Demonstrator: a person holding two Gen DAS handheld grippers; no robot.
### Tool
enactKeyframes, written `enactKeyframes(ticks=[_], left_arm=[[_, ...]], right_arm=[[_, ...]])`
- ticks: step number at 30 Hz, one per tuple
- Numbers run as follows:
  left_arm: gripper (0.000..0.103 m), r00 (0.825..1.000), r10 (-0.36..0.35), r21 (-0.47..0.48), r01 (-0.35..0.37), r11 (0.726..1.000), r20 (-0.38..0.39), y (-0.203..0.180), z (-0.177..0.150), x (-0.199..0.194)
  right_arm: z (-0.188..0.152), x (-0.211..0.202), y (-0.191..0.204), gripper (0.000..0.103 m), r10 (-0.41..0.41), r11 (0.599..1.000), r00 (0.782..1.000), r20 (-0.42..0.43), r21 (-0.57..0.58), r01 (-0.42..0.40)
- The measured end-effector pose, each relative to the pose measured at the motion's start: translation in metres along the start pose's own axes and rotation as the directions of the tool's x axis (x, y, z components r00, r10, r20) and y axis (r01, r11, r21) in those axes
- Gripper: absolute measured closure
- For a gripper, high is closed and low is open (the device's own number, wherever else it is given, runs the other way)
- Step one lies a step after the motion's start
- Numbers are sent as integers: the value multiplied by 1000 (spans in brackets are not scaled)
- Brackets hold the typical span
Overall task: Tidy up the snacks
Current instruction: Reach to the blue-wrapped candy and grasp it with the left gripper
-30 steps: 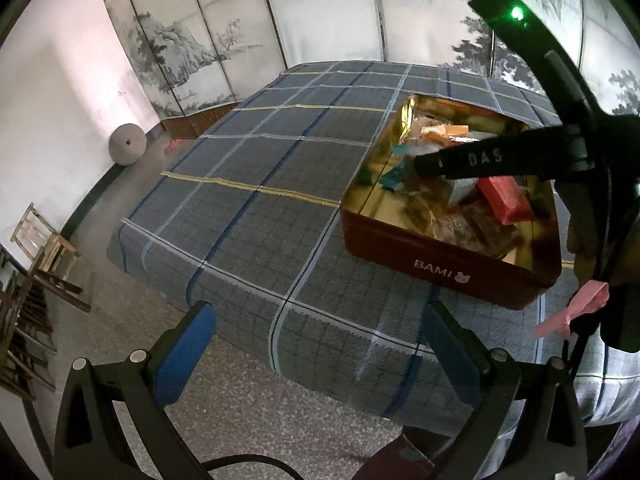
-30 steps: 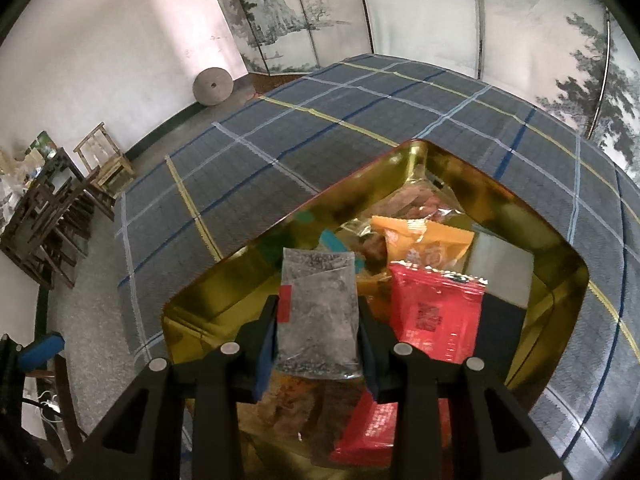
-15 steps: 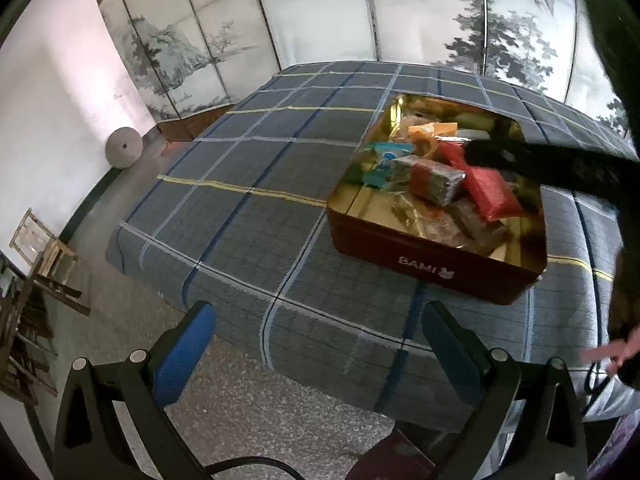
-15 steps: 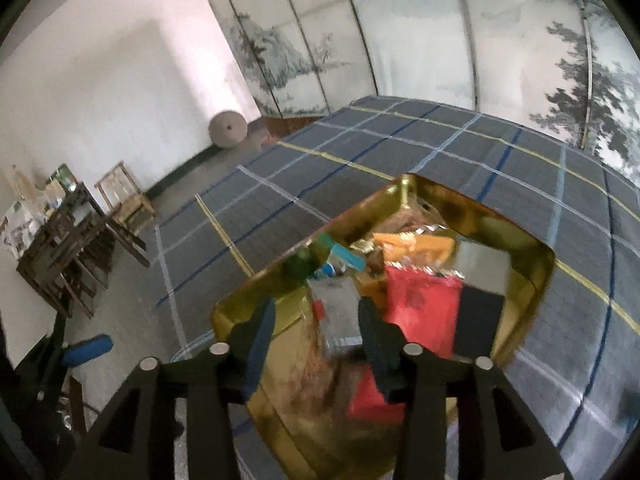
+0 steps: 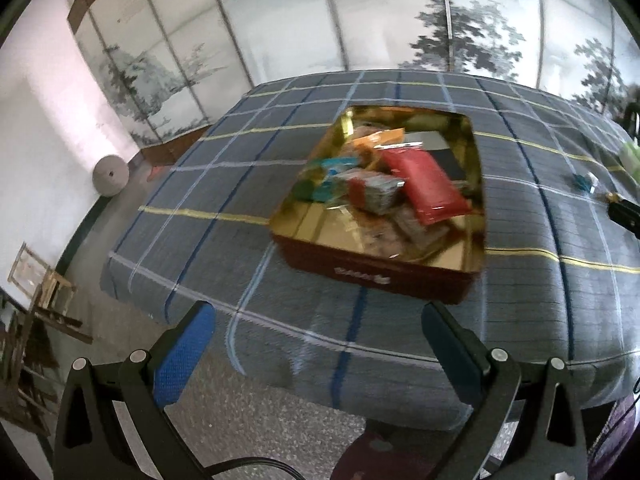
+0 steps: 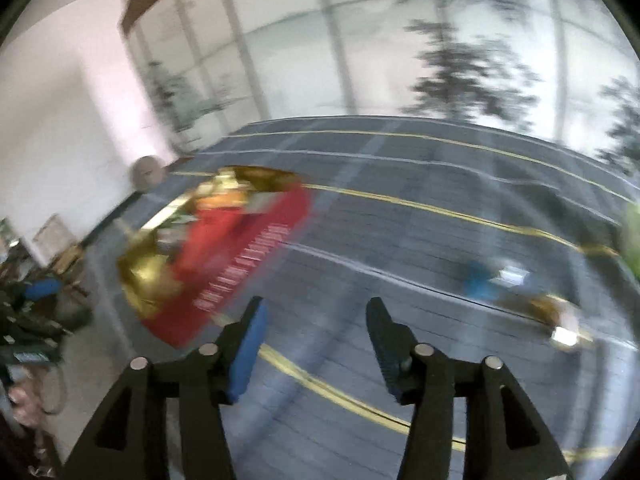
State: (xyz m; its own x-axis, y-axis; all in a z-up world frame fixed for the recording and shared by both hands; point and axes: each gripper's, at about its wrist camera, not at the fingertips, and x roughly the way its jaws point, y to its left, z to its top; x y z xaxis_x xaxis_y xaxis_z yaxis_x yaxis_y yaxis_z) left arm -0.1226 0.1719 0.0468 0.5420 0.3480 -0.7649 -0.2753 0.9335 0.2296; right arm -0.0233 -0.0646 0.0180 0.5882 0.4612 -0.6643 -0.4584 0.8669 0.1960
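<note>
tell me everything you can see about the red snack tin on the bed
The red snack tin is a shallow rectangular box with rounded corners, lidless, red outside with small white lettering on its near wall and shiny gold inside. It sits flat on the blue plaid cover, near the front edge. Inside lie mixed packets, a red packet on top. Neither pair of tongs touches it.

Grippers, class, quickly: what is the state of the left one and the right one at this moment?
Left gripper: open, nothing between its fingers.
Right gripper: open, its jaws have just been opening, nothing between them; it is over the plaid cloth, away from the snack tin.
</note>
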Motion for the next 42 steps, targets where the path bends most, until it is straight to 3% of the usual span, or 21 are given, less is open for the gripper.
enactKeyframes(ticks=[4,9,11,15,18,22,24,26,28,30,32,37,42], left_arm=[[1,1000,-11,57,10,998,15,-23,6,-7],[1,991,-130,131,130,983,-7,-58,24,-17],[1,979,-202,156,204,966,-29,-74,36,-18],[1,922,-373,163,385,908,-99,-112,63,-13],[1,895,-423,166,443,881,-143,-149,87,-2],[1,875,-451,187,479,858,-173,-198,115,16],[1,857,-485,242,514,823,-173,-224,128,27],[1,843,-512,347,535,771,-162,-252,138,35],[1,849,-507,466,512,722,-147,-274,143,39],[3,853,-498,586,487,648,-159,-297,144,46],[8,856,-489,646,469,602,-165,-312,146,50],[8,830,-512,709,499,498,-224,-342,154,61],[9,836,-482,753,491,439,-264,-364,157,78]], right_arm=[[-20,-18,-58,49,-136,988,991,-5,75,136],[-41,-36,-120,49,-284,949,958,-22,133,285],[-46,-42,-142,49,-309,935,951,-28,172,309],[-51,-50,-176,49,-352,908,935,-32,230,350],[-56,-54,-197,49,-360,896,932,-34,267,356],[-57,-59,-213,49,-312,897,950,5,332,292],[-58,-58,-218,49,-284,899,959,6,350,264],[-59,-57,-219,49,-261,903,965,14,358,239],[-62,-59,-220,48,-241,906,970,20,364,217],[-64,-58,-223,48,-218,906,976,26,378,192],[-66,-60,-224,48,-200,906,979,32,387,172],[-66,-58,-225,48,-163,910,986,38,391,136],[-66,-57,-224,48,-146,914,988,43,388,118]])
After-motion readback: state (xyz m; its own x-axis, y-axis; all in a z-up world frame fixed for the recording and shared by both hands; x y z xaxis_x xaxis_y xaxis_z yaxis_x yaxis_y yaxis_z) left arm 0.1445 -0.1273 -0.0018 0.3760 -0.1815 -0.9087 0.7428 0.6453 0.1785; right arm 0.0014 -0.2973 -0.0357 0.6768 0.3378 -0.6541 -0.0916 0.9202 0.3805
